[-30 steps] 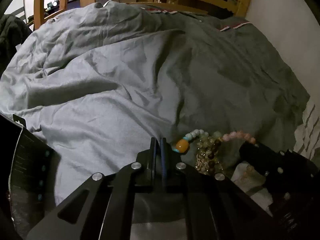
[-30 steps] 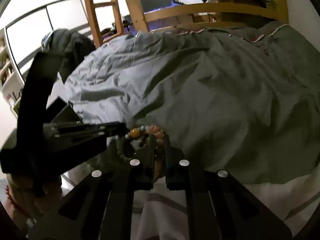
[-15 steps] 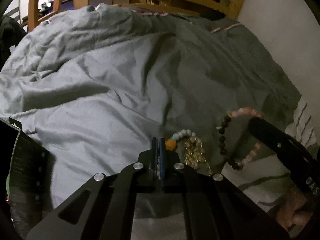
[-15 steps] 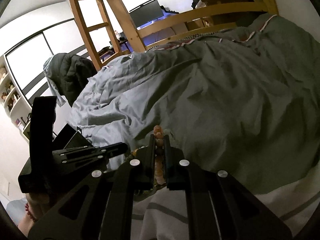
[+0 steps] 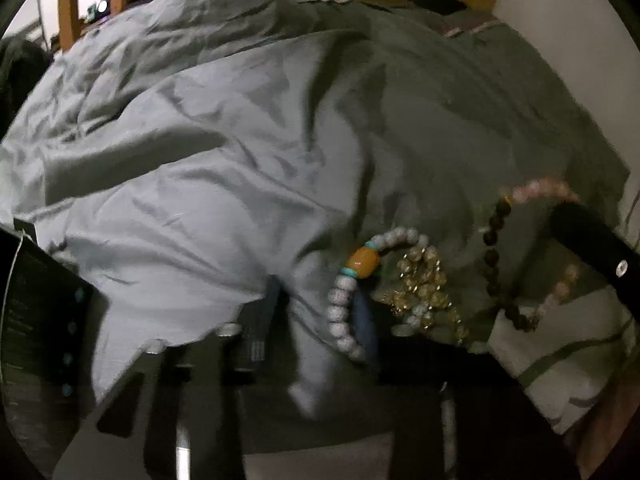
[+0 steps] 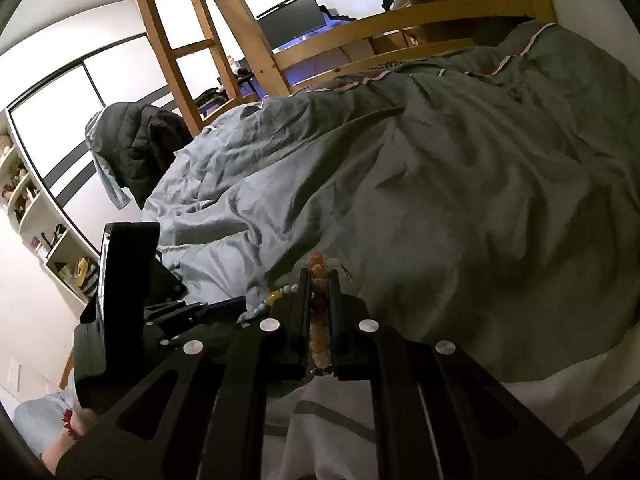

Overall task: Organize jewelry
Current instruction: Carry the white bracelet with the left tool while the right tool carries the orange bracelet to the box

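Over a rumpled grey duvet (image 5: 224,184), the left gripper (image 5: 320,300) has just been parting its jaws; a pale grey beaded bracelet with an amber bead (image 5: 352,284) drapes loosely against one finger. The right gripper (image 6: 319,280) is clamped on a pink-orange beaded bracelet (image 6: 318,320).

A bed (image 6: 472,184) with a wooden frame (image 6: 400,16) fills the view, a rumpled grey duvet (image 5: 224,168) spread across it. At the near edge a white striped sheet (image 6: 540,404) shows, and a black box (image 5: 36,320) sits on the duvet's left.
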A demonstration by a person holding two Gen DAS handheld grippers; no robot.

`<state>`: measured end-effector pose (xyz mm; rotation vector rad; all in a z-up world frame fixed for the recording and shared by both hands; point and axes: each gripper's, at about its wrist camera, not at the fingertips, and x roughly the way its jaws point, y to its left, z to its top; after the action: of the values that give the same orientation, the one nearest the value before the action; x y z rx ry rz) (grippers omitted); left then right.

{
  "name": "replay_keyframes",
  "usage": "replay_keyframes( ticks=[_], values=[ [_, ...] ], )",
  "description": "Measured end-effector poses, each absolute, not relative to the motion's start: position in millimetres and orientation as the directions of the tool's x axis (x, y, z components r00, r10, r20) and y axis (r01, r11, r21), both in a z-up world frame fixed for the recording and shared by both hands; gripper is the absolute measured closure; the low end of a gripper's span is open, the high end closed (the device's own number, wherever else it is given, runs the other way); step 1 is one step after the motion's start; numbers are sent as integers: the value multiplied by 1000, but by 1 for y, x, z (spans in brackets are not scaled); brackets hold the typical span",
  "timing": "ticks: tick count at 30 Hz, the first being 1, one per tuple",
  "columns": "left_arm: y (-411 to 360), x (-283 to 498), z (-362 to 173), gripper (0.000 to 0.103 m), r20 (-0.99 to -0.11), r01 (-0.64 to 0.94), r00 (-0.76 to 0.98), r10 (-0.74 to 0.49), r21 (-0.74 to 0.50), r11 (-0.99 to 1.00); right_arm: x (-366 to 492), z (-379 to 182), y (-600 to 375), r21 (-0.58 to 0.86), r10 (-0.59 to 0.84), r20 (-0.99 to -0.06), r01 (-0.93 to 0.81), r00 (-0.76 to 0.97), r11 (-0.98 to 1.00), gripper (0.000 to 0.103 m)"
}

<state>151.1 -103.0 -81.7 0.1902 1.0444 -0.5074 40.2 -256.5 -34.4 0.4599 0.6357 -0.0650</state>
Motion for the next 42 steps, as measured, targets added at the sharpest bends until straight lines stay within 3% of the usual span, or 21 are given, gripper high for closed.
replay_keyframes(
  ticks=[2,6,18,42],
  values=[
    [-95,155,-77,91,-860,473,390,-328,-119,873,39,-34,-257,396,78,-584,200,808,896,94],
    [-91,151,-67,94,-855,460,422,-302,-85,884,36,-29,-258,400,75,-573,199,816,894,94],
    [-53,138,-16,95,-803,378,511,-307,-111,919,20,-4,-255,405,85,-536,168,840,899,94],
    [28,85,57,95,-752,296,590,-295,-138,945,2,53,-206,508,266,-473,13,840,861,94]
  ],
)
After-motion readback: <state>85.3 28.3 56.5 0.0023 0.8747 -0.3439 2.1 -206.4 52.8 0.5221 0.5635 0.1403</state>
